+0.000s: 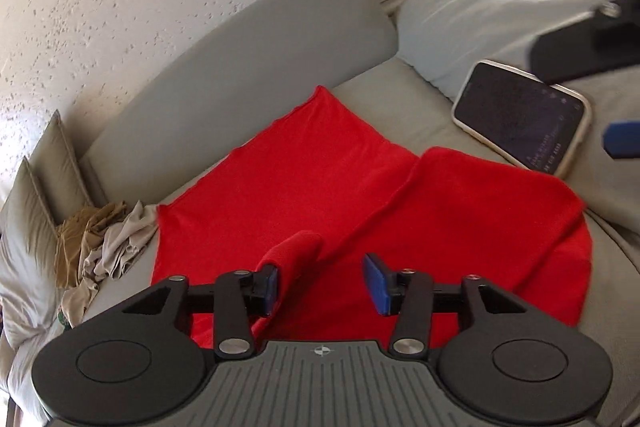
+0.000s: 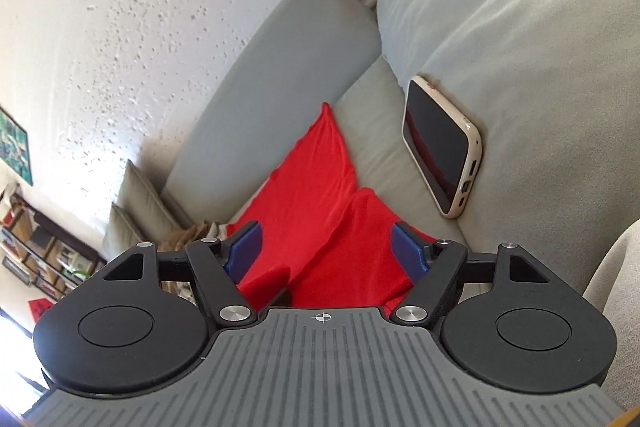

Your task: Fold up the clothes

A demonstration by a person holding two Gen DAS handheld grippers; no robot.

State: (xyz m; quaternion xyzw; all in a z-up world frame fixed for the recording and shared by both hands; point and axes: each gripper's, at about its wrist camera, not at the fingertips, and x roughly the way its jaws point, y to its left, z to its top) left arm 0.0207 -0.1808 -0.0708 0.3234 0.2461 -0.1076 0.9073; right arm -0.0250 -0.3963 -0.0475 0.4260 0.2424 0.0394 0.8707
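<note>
Left wrist view shows a grey sofa [image 1: 400,107] carrying the red garment [image 1: 320,167] spread across its seat, a phone [image 1: 520,115] beside a pillow [image 1: 480,11], the left gripper [image 1: 325,285] released above a raised fold, and the right gripper [image 2: 326,251] likewise spread, grasping nothing.

Each gripper [image 1: 325,282] [image 2: 327,250] had black linkage arms, silver screws, blue pads [image 1: 376,283] (ribbed grey housing behind).

1 red garment [image 1: 320,163], 1 phone [image 1: 520,115]
</note>
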